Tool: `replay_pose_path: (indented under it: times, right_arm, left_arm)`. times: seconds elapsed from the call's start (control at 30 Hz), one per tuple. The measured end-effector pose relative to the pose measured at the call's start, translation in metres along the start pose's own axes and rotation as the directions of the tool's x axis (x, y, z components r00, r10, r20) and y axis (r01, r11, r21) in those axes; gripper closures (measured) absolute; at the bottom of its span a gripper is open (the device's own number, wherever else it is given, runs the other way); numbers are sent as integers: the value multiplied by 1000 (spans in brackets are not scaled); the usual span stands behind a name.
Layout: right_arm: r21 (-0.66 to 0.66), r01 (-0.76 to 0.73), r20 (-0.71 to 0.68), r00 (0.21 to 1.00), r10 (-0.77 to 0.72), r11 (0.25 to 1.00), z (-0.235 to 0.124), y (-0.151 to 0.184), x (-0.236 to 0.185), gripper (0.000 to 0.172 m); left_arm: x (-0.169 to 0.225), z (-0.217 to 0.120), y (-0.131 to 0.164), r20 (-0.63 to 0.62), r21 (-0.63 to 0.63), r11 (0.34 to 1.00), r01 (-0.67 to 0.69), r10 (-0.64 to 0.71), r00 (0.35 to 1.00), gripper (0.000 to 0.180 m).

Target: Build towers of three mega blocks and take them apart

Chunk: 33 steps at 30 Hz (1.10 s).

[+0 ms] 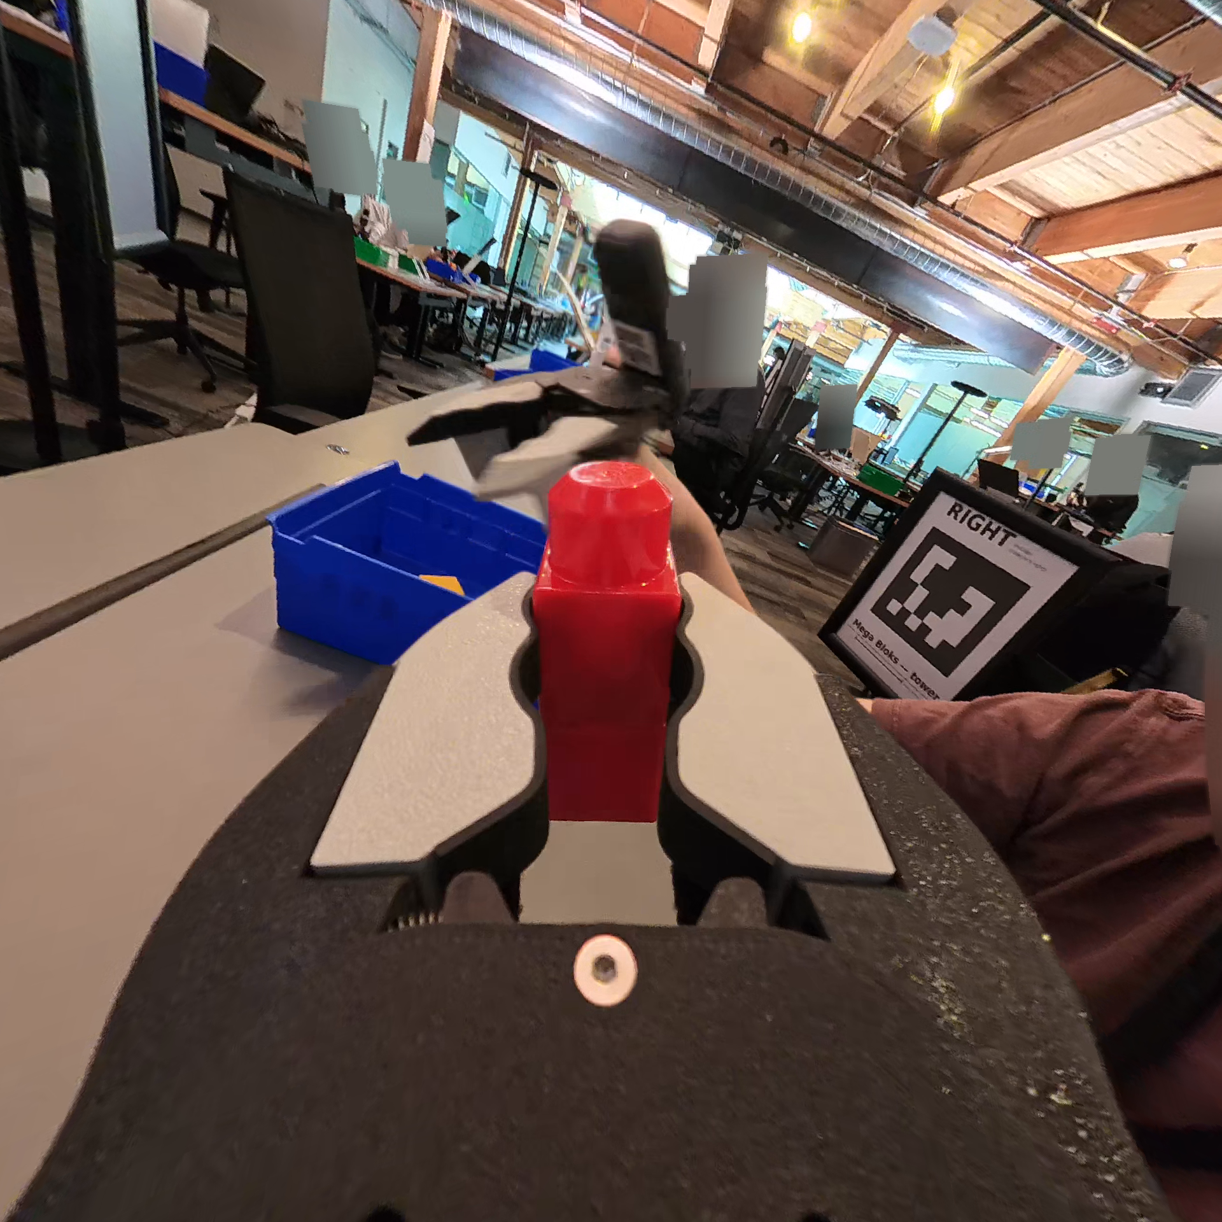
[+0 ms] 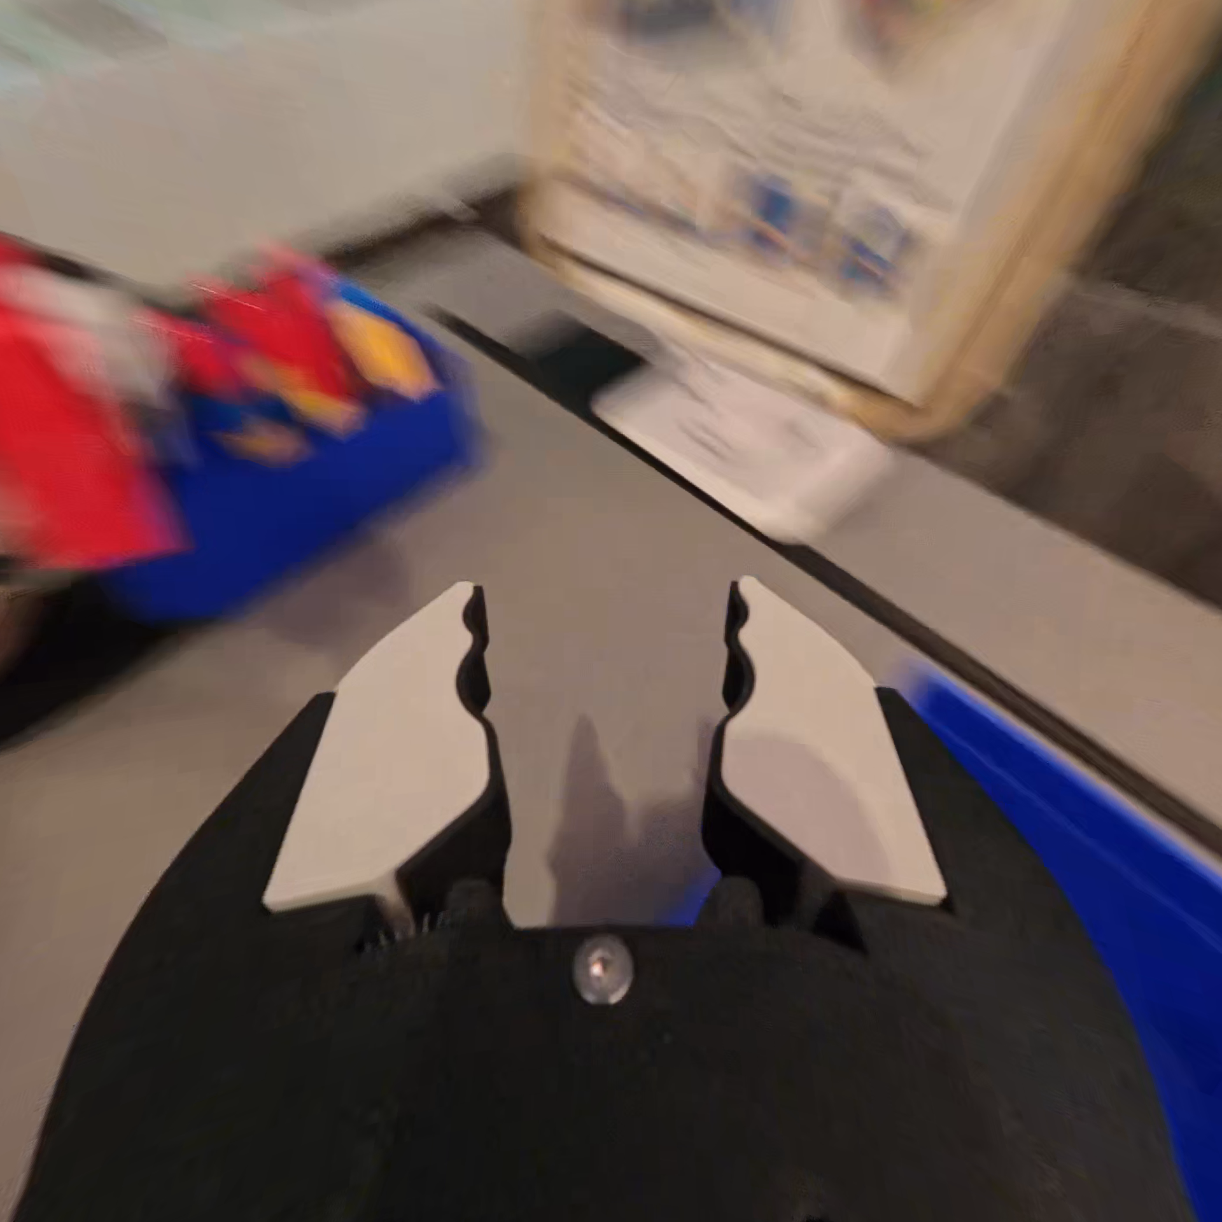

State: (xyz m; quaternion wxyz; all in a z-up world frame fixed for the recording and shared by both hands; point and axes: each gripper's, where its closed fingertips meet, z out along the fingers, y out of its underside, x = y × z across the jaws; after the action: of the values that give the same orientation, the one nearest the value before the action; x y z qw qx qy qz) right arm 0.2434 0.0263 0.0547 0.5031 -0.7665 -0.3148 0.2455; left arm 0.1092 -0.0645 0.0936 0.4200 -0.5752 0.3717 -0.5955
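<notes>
Left gripper (image 1: 605, 635): matte black, grainy body with smooth pale-grey finger plates whose inner edges are scalloped black pads; the fingers (image 1: 463, 668) are closed on a glossy red block stack (image 1: 605, 674), pads pressing its flat sides. The stack is upright, square in section, with a seam low down between two bodies and a round faceted stud projecting beyond the fingertips. Beyond it on the smooth grey counter (image 1: 132, 727) stands a rectangular blue plastic bin (image 1: 370, 569) with a yellow piece (image 1: 444, 583) inside; to the right leans a black-framed marker card (image 1: 959, 595). Right gripper (image 2: 605, 595): same build, fingers (image 2: 410, 668) spread apart with only bare counter between them. In its heavily blurred view, a blue bin (image 2: 297, 502) at left appears to hold red and yellow blocks (image 2: 284, 330), well apart from the fingertips; another blue bin edge (image 2: 1058, 826) lies just beside the right finger.
</notes>
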Motion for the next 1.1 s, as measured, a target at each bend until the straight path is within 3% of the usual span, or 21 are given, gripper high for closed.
replay_pose_path:
  times: [0.07,0.13,0.23,0.33,0.4,0.5,0.57,0.63,0.7,0.8,0.87,0.97,1.03,1.1]
  right_arm:
    - [199,10,384,919,-87,980,7,-33,-100,100]
    - [150,9,546,833,-91,989,22,-28,-155,98]
    - [71,50,607,790,-83,996,43,-9,-186,100]
    - [111,-51,671,741,-37,992,45,-15,-194,134]
    - [93,-123,719,695,19,988,44,-16,-193,135]
    - [39,-64,721,692,16,997,48,-3,-194,135]
    - [-19,-15,712,701,24,1000,50,8,-194,135]
    - [-139,187,640,766,-56,972,65,45,-189,135]
    - [-185,298,598,790,-133,936,74,61,-185,135]
    - [-135,232,583,805,-112,963,63,38,-177,135]
    - [-81,152,486,869,-94,985,45,14,-143,135]
    - [-103,82,85,994,-73,991,10,10,-36,135]
    - [-230,-34,-189,982,-10,973,-19,43,40,135]
    - [-355,-212,-390,919,61,910,-48,93,100,134]
  left_arm:
    - [2,-2,-4,0,24,1000,-12,12,1000,145]
    - [4,-2,-6,-5,31,999,-17,17,1000,145]
    - [7,-2,-7,-14,35,999,-24,24,1000,145]
    - [12,-1,-7,-32,30,999,-33,34,999,145]
    - [12,0,-7,-20,29,999,-40,40,999,145]
    - [8,4,4,-1,-50,998,-45,45,999,145]
    - [7,3,0,11,-21,999,-29,30,1000,145]
    - [15,-20,-41,-52,207,978,28,-18,998,145]
    - [20,-48,-62,-91,250,967,58,-36,995,145]
    - [12,-71,-67,38,204,978,-41,34,999,145]
    - [21,-74,-70,25,205,976,-67,63,998,145]
    - [35,-65,-67,-34,167,984,-66,73,997,145]
    - [36,-57,-57,-28,111,990,-89,93,995,145]
    - [37,-48,-47,-28,61,993,-103,105,994,145]
